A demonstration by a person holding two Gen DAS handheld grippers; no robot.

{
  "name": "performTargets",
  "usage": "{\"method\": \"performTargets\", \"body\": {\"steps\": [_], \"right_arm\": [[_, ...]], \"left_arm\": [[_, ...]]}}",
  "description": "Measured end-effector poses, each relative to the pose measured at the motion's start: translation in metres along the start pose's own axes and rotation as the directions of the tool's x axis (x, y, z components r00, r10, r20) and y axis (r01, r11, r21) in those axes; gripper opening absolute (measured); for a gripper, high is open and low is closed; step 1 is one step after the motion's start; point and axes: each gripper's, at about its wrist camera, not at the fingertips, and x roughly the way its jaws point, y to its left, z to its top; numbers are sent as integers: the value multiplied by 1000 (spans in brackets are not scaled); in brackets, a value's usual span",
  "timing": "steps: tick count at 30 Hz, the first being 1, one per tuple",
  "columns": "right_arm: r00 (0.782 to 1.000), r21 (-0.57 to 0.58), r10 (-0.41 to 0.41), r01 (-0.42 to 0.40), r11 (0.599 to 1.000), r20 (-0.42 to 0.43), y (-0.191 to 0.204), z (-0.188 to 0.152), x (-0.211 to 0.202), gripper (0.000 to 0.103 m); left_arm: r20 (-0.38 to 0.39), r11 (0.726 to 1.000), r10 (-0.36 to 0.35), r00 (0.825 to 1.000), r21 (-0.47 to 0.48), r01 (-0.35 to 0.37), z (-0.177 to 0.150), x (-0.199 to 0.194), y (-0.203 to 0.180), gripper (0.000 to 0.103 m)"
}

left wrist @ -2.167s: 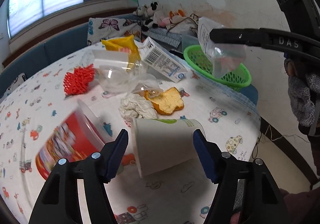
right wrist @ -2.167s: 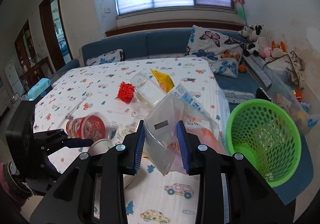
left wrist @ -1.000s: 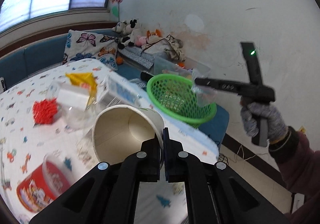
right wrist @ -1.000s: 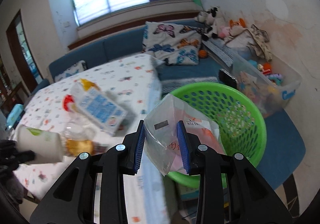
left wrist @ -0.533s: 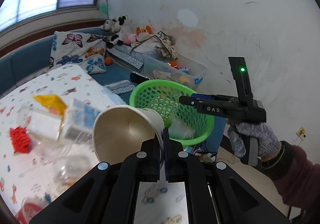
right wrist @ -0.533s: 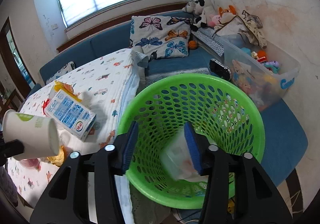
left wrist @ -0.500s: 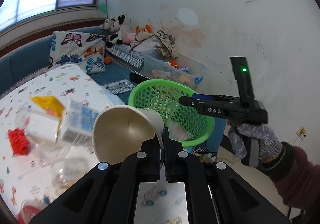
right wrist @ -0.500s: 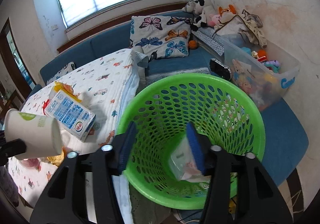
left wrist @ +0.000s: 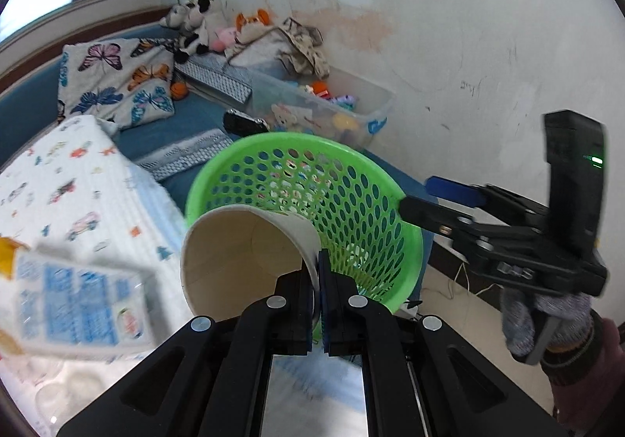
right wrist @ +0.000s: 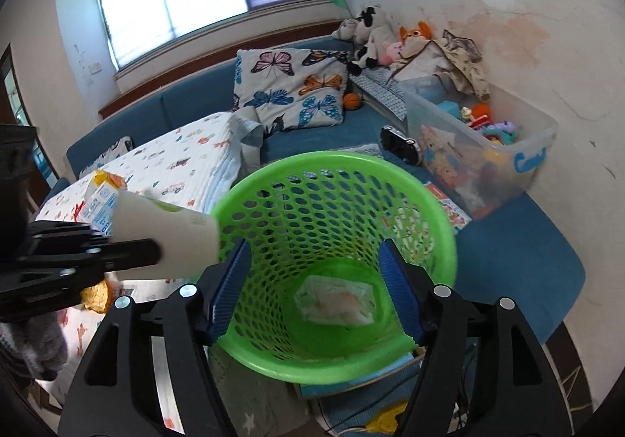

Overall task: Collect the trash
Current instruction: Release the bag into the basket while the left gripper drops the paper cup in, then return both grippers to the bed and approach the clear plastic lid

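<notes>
There are two grippers, one cup, one basket and one bag in the basket. On the table [right wrist: 187, 159] lies one carton [left wrist: 78, 304], blurred in the left view, with a yellow piece at its end.

The left gripper [left wrist: 317, 276] is closed, and its two fingers pinch the rim of the paper cup [left wrist: 242, 253]: one finger is inside the cup wall and one is outside. The cup lies on its side, with the open mouth turned back to the left camera. In the right view the same cup [right wrist: 164, 237] is held in the air at the left rim of the basket; its closed bottom points toward the basket, beside or touching the rim, I cannot tell which.

The right gripper [right wrist: 312, 288] is wide open and holds nothing. Its two blue pads stand one at each side of the basket opening, above the green basket [right wrist: 437, 226], and it looks down into it. In the left view this gripper [left wrist: 437, 198] is seen at the right side of the basket [left wrist: 406, 237], held by a gloved hand [left wrist: 547, 319].

The clear plastic bag [right wrist: 336, 302] lies flat on the basket bottom, under the open right gripper and between its pads in the picture, apart from them.

Behind the basket there is one clear toy box [right wrist: 480, 147] and one butterfly pillow [right wrist: 293, 89] on the blue sofa.
</notes>
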Motion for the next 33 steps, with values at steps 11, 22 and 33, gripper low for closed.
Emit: {"method": "performTargets", "body": {"steps": [11, 22, 33], "right_arm": [[1000, 30, -16, 17, 999, -21, -15, -14, -2, 69], [1000, 28, 0, 1, 1000, -26, -8, -21, -7, 69], [997, -30, 71, -72, 997, -25, 39, -27, -20, 75]], "left_arm": [[-43, 1000, 15, 999, 7, -14, 14, 37, -7, 24], [6, 999, 28, 1000, -15, -28, 4, 16, -3, 49], [105, 997, 75, 992, -29, -72, -30, -58, 9, 63]]}}
